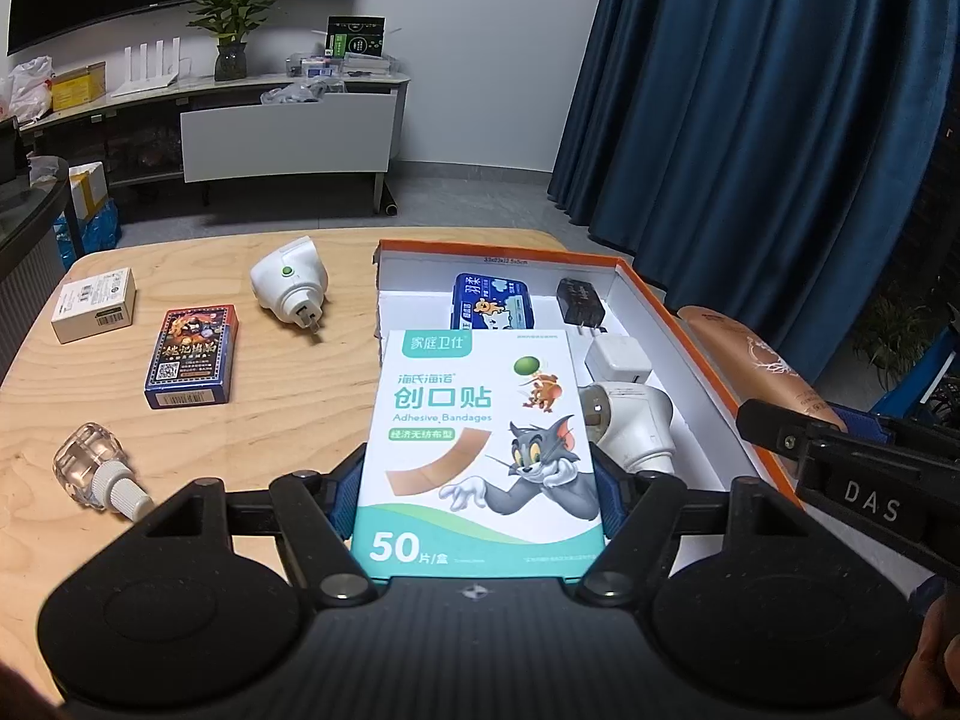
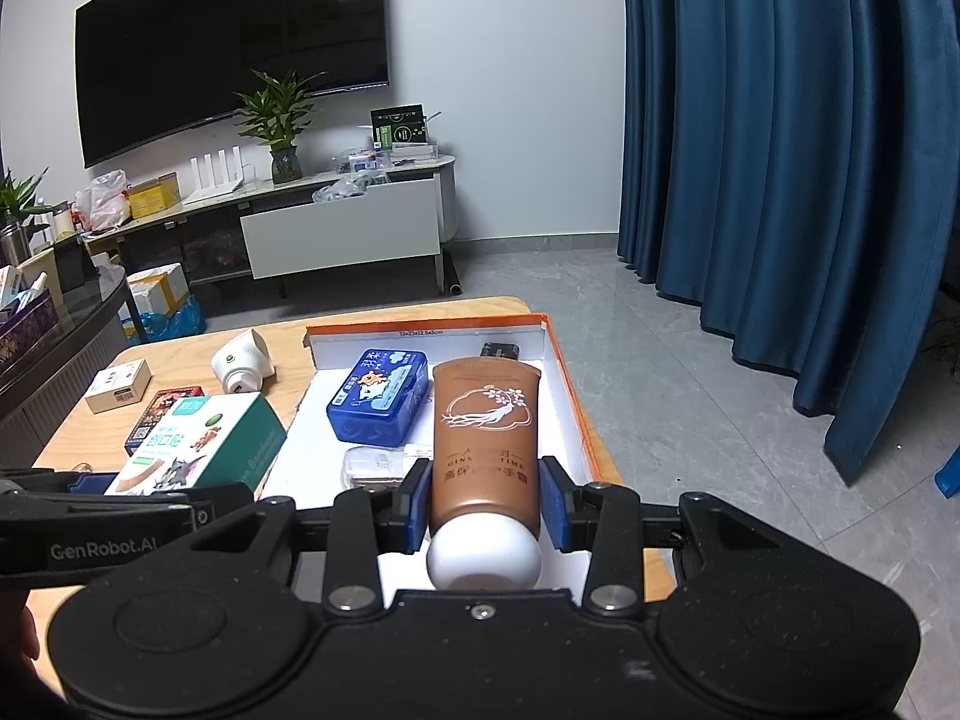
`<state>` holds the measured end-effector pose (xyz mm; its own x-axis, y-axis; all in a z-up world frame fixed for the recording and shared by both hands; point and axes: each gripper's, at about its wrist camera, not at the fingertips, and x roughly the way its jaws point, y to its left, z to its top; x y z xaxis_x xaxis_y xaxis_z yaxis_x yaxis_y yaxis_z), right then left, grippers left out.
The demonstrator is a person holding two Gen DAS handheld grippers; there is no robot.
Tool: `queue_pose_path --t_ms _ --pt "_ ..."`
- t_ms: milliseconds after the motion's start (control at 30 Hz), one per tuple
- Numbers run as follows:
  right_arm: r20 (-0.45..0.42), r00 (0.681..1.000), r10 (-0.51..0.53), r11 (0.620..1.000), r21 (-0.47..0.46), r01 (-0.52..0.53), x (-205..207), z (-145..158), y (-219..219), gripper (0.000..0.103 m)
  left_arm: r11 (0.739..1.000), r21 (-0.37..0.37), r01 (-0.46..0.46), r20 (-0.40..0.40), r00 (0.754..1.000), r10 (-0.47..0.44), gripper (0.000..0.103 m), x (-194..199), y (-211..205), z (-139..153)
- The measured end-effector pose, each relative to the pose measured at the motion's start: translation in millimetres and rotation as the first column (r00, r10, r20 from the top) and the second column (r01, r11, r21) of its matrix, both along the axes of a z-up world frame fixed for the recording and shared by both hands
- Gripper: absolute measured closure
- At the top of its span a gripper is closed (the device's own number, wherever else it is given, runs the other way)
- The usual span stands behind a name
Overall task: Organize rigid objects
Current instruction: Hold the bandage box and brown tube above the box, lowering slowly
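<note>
My left gripper [image 1: 477, 498] is shut on a white and green box of adhesive bandages [image 1: 480, 450], held above the near left edge of the orange-rimmed white box [image 1: 672, 324]. My right gripper [image 2: 485, 504] is shut on a brown hand cream tube [image 2: 486, 438] with a white cap, held over the same box [image 2: 564, 372]. Inside the box lie a blue tin [image 1: 492, 300], a black charger [image 1: 579, 300], a white charger [image 1: 618, 357] and a white plug-in device [image 1: 630, 420]. The bandage box [image 2: 204, 450] and left gripper also show at the left of the right wrist view.
On the wooden table [image 1: 288, 372] left of the box lie a white plug-in unit [image 1: 288, 282], a dark card pack [image 1: 192, 357], a small white carton [image 1: 93, 303] and a clear bottle [image 1: 99, 471]. Blue curtains [image 2: 810, 180] hang at right; a TV cabinet [image 2: 342, 228] stands behind.
</note>
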<state>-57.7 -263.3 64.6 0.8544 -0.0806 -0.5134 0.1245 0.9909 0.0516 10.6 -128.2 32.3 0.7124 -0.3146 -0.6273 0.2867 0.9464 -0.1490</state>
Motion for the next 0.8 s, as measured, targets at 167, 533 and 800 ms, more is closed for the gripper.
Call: queue_pose_path --t_ms 167,533,800 --pt "0.0 1.0 0.0 1.0 -0.001 0.0 1.2 0.0 0.4 0.057 1.0 0.0 0.0 -0.003 1.0 0.0 0.031 0.5 -0.4 -0.4" --pt "-0.003 1.0 -0.001 1.0 -0.001 0.001 1.3 0.6 0.8 0.057 1.0 0.002 0.001 -0.003 1.0 -0.001 0.031 0.8 -0.2 -0.6" --pt "-0.007 1.0 -0.002 1.0 -0.002 0.002 3.8 -0.1 -0.1 0.057 1.0 0.004 0.005 -0.005 1.0 -0.005 0.031 0.4 -1.2 -0.8"
